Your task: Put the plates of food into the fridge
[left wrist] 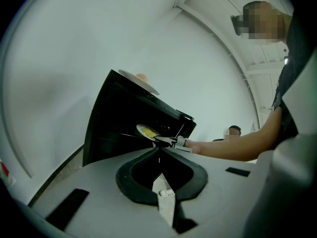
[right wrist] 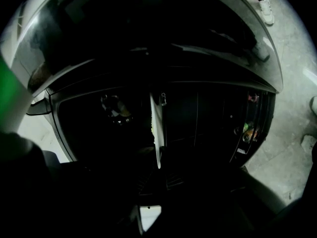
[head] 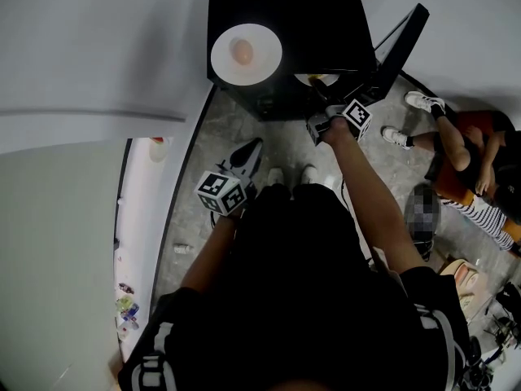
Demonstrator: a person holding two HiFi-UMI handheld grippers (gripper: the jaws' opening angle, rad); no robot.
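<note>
The left gripper is closed on nothing. The right gripper clamps the rim of a plate of yellow food, which stands out ahead of its jaws at the mouth of the open fridge. I judge the first plate is going in; next, push it forward, level, onto a shelf, then release. Two plates: this one, and another plate on the fridge top.

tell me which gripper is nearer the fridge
Right. The right gripper is at the fridge opening, holding a plate; the left gripper hangs back, apart from it.
</note>
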